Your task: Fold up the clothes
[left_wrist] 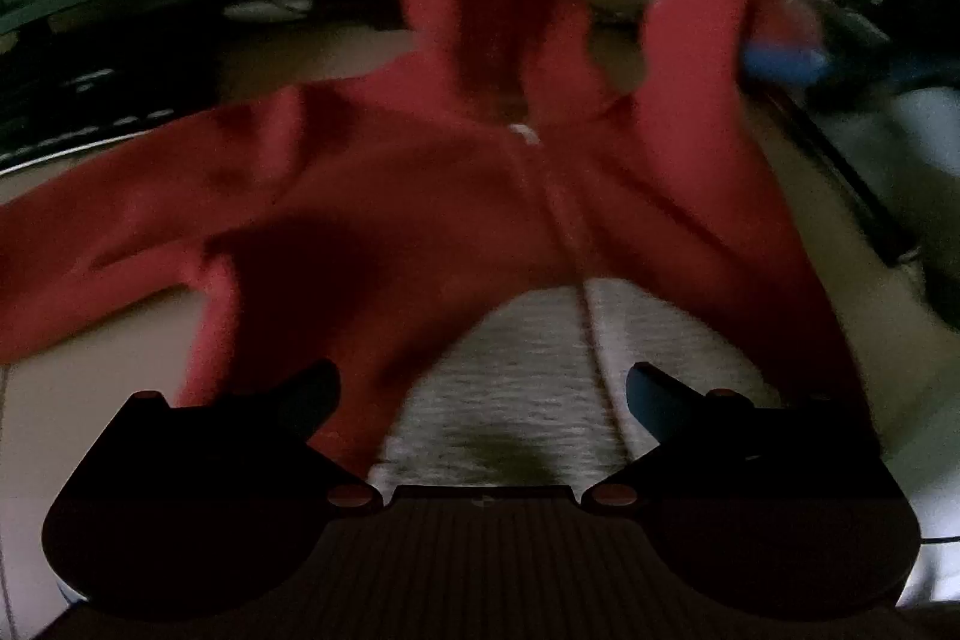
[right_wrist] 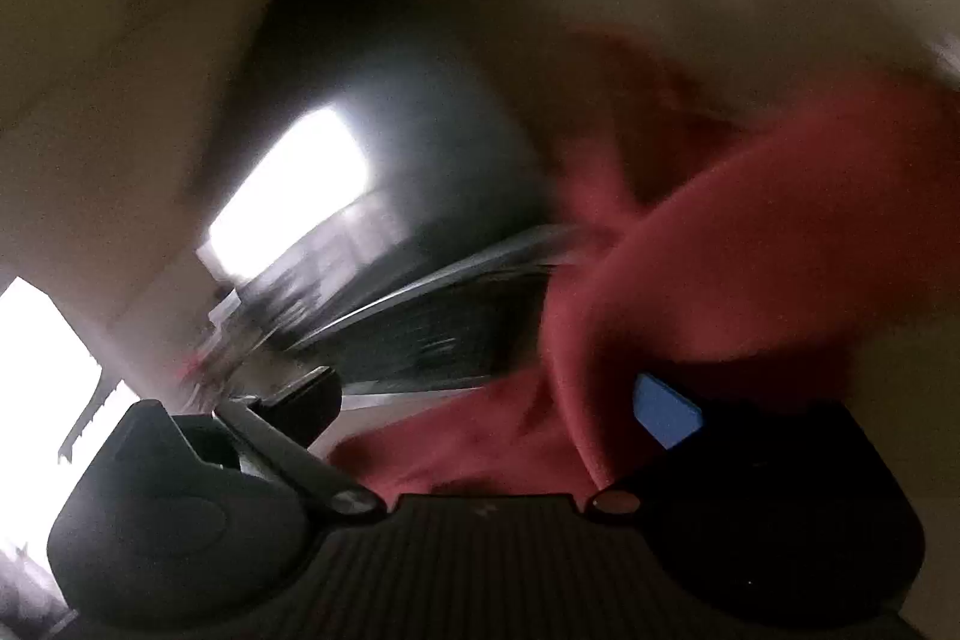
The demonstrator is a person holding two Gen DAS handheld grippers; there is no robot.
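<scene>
Red jacket soft, limp, light; best pinched at hem corners. Left gripper spread, empty. Right gripper spread, cloth between fingers.

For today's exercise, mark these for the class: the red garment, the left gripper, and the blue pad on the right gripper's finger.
red garment (left_wrist: 372, 196): left wrist view, on its chest panel.
left gripper (left_wrist: 483, 388): left wrist view, midway between its fingertips.
blue pad (right_wrist: 666, 412): right wrist view, on the pad's face.

Pale, perhaps beige surface under a spread red garment
</scene>
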